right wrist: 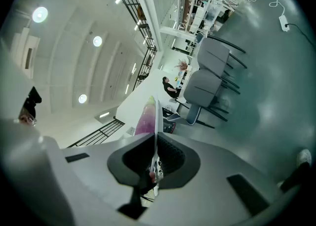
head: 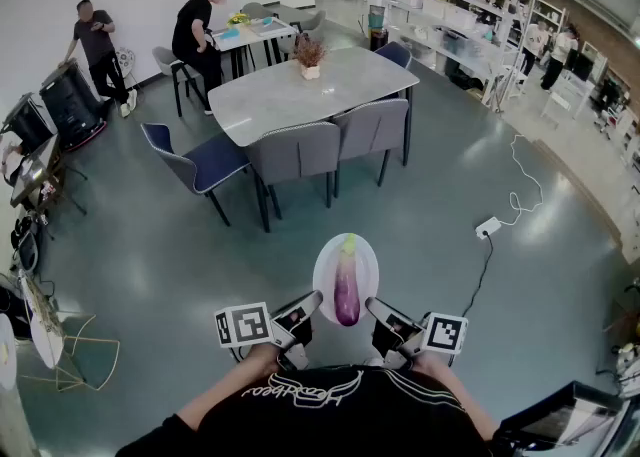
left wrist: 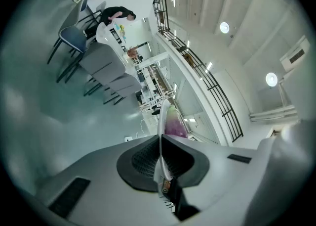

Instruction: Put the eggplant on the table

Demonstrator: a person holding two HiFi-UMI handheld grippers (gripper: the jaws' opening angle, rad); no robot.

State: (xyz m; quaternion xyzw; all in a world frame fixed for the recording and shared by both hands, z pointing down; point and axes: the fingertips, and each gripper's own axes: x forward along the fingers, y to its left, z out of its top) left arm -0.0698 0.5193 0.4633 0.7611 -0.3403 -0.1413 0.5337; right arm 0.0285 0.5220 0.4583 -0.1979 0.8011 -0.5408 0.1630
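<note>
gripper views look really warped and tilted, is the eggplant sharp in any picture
Head view: fisheye bends the room's edges, light is even, eggplant sharp on its plate. Left gripper view: rolled sideways, dark round border, ceiling lamps blown out, eggplant soft beside the edge-on plate. Right gripper view: same roll and border, eggplant a pale pink blur.

Eggplant (head: pixel 347 290) on plate (head: pixel 324 279), table (head: pixel 300 95) and chairs (head: pixel 297 152) well beyond
</note>
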